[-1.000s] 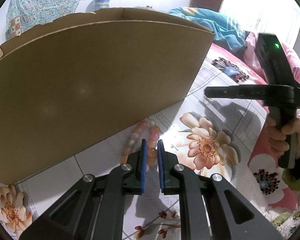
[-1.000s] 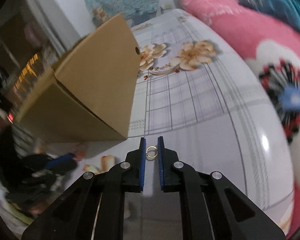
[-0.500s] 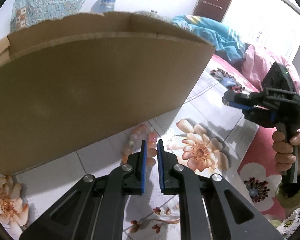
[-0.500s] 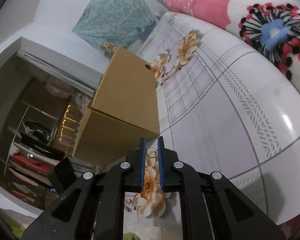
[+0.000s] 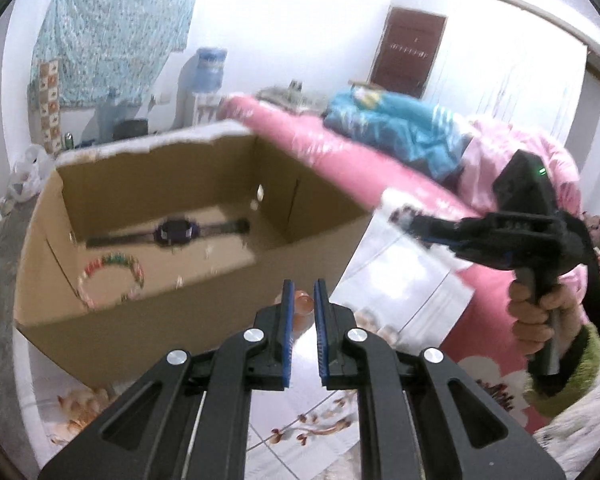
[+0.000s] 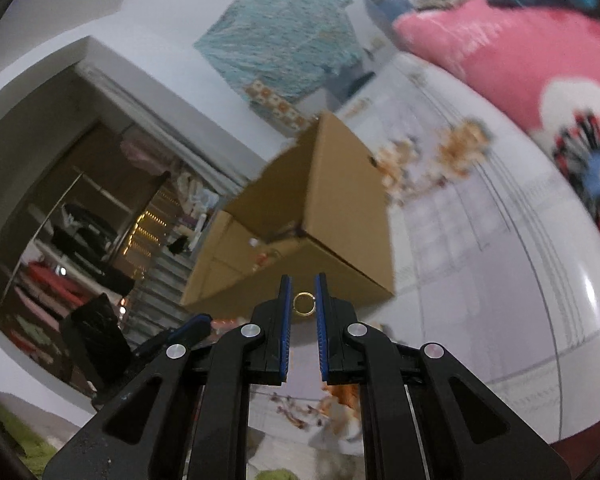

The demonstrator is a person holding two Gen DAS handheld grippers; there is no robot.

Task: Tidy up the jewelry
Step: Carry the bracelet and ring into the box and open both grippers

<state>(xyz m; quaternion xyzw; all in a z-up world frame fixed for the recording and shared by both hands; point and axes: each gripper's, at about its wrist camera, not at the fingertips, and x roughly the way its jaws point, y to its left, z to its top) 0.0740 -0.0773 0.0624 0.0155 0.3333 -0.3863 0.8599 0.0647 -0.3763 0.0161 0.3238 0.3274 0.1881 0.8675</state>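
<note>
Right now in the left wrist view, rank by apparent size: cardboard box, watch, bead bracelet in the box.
1. cardboard box, largest by far
2. watch, longer span across the box floor
3. bead bracelet, smallest, though blur makes 2 and 3 close

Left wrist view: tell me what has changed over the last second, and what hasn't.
The left tool has come up with the orange bead bracelet between its pads, so the view now looks over the cardboard box rim at a watch and a bead bracelet inside. The right tool rose too. Unchanged: both grips, the right on the gold ring.
</note>
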